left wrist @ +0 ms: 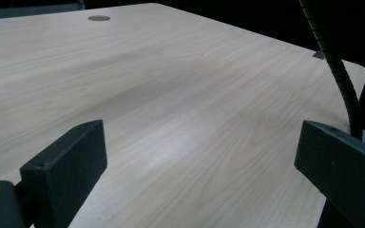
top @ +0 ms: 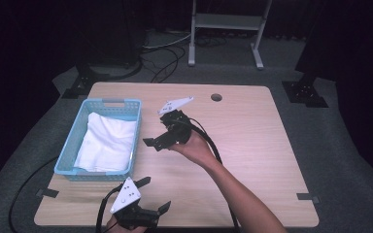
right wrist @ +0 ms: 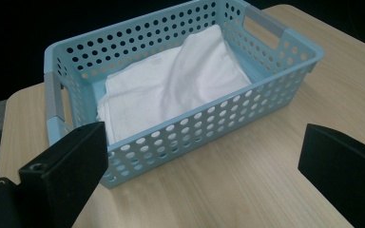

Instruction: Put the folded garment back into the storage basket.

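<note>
High view: right gripper [top: 151, 144] hovers beside the blue basket [top: 71, 145] holding a white cloth [top: 106, 143]; both grippers' fingers are spread, empty, left gripper [top: 153, 194] near the worktop [top: 252, 145] edge.

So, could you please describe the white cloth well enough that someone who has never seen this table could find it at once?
Start at the wooden table and look to its left side, where a light blue perforated basket stands. The white cloth lies folded inside it, covering most of the bottom. It is the one soft, white thing on the table; the right gripper faces the basket with jaws open.
</note>
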`<state>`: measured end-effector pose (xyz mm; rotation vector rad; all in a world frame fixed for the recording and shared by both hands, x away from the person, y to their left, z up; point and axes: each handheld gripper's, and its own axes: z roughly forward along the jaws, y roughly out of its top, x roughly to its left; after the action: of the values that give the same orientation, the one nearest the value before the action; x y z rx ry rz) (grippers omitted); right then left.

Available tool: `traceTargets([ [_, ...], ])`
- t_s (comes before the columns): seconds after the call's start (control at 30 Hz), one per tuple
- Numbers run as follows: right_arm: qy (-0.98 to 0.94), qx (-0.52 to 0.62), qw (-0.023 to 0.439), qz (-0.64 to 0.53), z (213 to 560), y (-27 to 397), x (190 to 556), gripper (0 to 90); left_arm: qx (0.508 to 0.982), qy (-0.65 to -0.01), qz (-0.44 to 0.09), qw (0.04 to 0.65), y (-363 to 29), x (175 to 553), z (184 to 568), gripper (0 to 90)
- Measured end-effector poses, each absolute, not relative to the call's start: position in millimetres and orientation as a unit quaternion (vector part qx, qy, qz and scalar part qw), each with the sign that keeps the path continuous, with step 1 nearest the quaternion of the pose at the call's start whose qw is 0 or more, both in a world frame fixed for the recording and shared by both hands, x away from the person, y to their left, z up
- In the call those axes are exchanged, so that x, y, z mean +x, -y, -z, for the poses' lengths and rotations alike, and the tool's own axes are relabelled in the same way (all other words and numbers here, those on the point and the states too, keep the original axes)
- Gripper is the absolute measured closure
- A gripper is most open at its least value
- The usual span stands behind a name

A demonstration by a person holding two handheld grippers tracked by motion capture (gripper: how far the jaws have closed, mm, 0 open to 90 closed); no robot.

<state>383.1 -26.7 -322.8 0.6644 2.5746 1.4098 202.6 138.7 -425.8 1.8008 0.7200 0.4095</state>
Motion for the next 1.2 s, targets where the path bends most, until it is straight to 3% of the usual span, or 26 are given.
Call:
traceTargets([
  [1.2, -0.854, 0.234, 0.075, -0.459, 338, 60, 379, 2.8, 0.76, -0.304, -0.168, 0.549, -139, 203, 426, 3.2],
])
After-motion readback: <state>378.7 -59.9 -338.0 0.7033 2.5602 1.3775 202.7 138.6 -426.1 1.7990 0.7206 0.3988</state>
